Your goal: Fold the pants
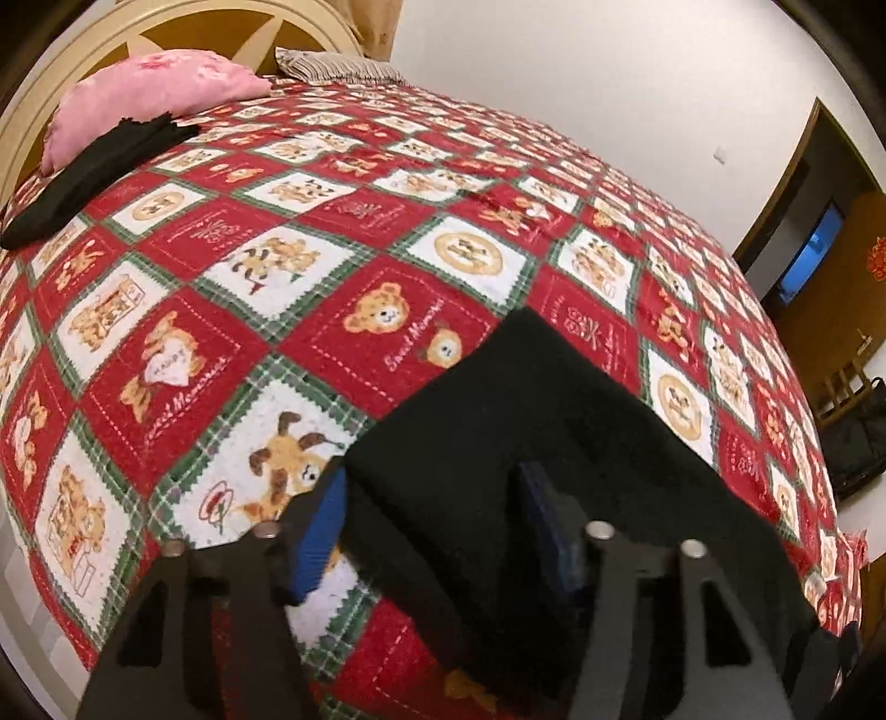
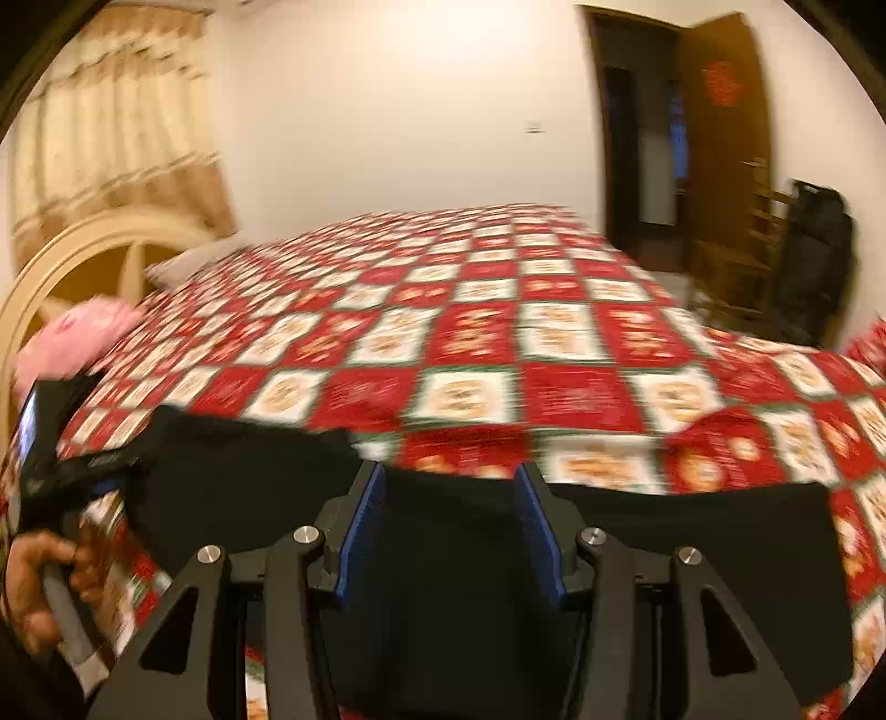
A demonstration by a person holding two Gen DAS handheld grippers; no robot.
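Black pants (image 1: 531, 421) lie folded in a flat block on the red bear-print quilt (image 1: 310, 232), at the near edge of the bed. My left gripper (image 1: 426, 498) is open, its blue pads (image 1: 318, 543) astride the pants' near left corner. In the right wrist view the same pants (image 2: 454, 554) fill the lower frame. My right gripper (image 2: 451, 498) is open with its blue pads (image 2: 360, 531) wide apart over the cloth. The left gripper's body (image 2: 66, 454) and the hand holding it show at the left.
A second black garment (image 1: 94, 177) lies folded by a pink pillow (image 1: 149, 94) at the headboard (image 1: 183, 22). A striped pillow (image 1: 338, 69) lies beside it. A wooden door (image 2: 720, 138), chair (image 2: 736, 266) and black bag (image 2: 814, 260) stand beyond the bed's far corner.
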